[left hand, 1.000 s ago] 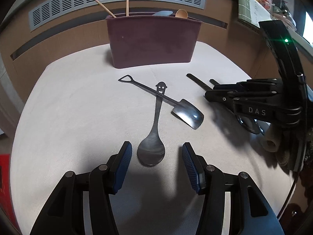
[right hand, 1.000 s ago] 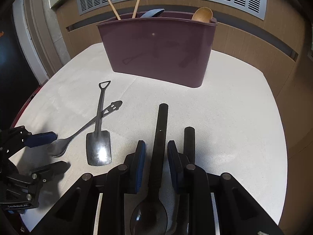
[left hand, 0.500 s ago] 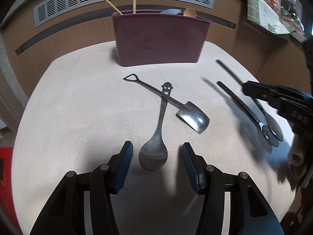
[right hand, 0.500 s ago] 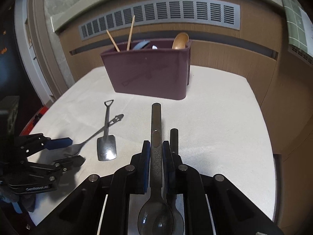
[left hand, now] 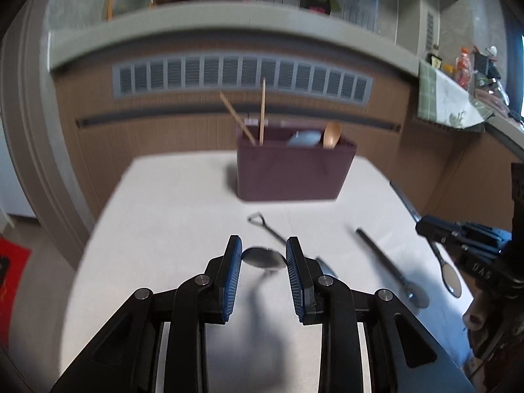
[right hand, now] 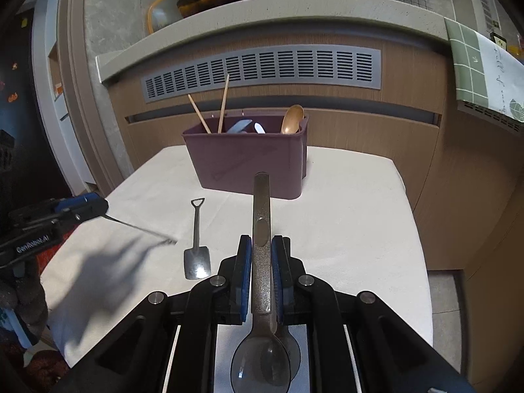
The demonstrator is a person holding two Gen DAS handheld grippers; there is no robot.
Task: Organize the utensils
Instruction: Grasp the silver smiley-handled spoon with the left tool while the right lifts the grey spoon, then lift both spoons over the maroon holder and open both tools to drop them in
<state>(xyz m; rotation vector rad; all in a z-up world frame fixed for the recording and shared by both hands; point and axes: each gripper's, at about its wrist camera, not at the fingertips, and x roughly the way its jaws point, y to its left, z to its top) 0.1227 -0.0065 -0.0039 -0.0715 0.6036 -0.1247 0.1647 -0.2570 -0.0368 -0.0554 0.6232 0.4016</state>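
My left gripper (left hand: 264, 257) is shut on the bowl of a dark metal spoon (left hand: 264, 258) and holds it above the table; from the right wrist view its handle (right hand: 137, 226) hangs out of that gripper (right hand: 98, 208). My right gripper (right hand: 261, 255) is shut on a long-handled metal spoon (right hand: 261, 216), lifted, handle pointing at the maroon utensil holder (right hand: 249, 160). A shovel-shaped spoon (right hand: 196, 249) lies on the white table (right hand: 344, 229). A second long spoon (left hand: 389, 262) lies on the table at the right in the left wrist view.
The holder (left hand: 291, 170) stands at the table's far edge with two chopsticks (right hand: 222, 104), a wooden spoon (right hand: 291, 119) and pale utensils inside. Behind it is a wood-panelled counter with a grey vent grille (right hand: 262, 72). The table edges drop off left and right.
My left gripper closed on the dark spoon's bowl and lifted it off the table. My right gripper closed on the long spoon and raised it. Both cameras rose and pulled back.
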